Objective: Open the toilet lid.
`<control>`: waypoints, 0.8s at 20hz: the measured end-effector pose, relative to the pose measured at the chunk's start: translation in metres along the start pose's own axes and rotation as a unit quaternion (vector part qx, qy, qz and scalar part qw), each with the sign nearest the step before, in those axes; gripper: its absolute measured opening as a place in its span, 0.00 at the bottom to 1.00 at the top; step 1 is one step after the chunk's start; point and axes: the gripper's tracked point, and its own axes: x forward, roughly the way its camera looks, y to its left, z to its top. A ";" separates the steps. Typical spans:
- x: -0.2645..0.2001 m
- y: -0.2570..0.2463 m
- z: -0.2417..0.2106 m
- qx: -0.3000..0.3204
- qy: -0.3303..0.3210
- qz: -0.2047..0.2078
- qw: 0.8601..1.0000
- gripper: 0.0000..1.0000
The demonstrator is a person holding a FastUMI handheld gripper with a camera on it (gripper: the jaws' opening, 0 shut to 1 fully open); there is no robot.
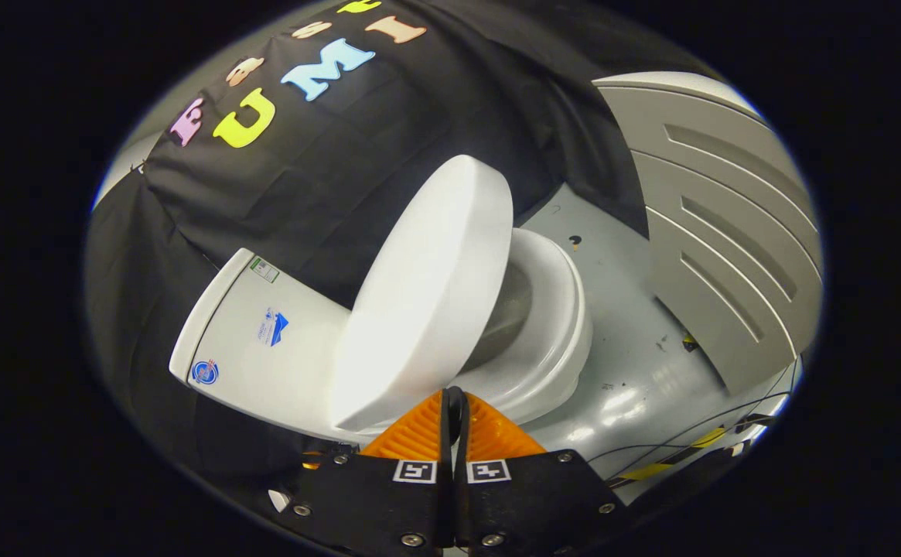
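Gripper view. Toilet lid (427, 294): white, smooth, oval, raised partway off the seat and standing at a steep tilt, its underside turned toward the bowl; its lower edge sits just ahead of the gripper (455, 402). Gripper: two fingers brought together with only a thin slit between them, tips at the lid's lower edge; whether anything is pinched between them cannot be told. Toilet seat (554, 325): white ring, lying flat on the bowl, exposed beside the lid, the dark bowl opening showing between seat and lid. Tank (264, 340): white, joined to the lid's hinge side, bearing small stickers. Floor (620, 309): pale grey, glossy, with a few dark specks, on the seat's far side from the tank. Grey panel (721, 232): ribbed with raised curved bands, standing on the floor, well apart from the seat. Cables (674, 445): thin, dark, lying across the floor near the panel's foot. Black cloth wall (326, 178): behind the tank and lid.
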 end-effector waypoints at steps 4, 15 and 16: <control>-0.013 0.027 0.012 -0.042 -0.030 -0.005 0.999 0.00; -0.030 0.071 0.023 -0.105 -0.054 -0.016 0.993 0.00; -0.032 0.076 0.025 -0.111 -0.058 -0.018 0.992 0.00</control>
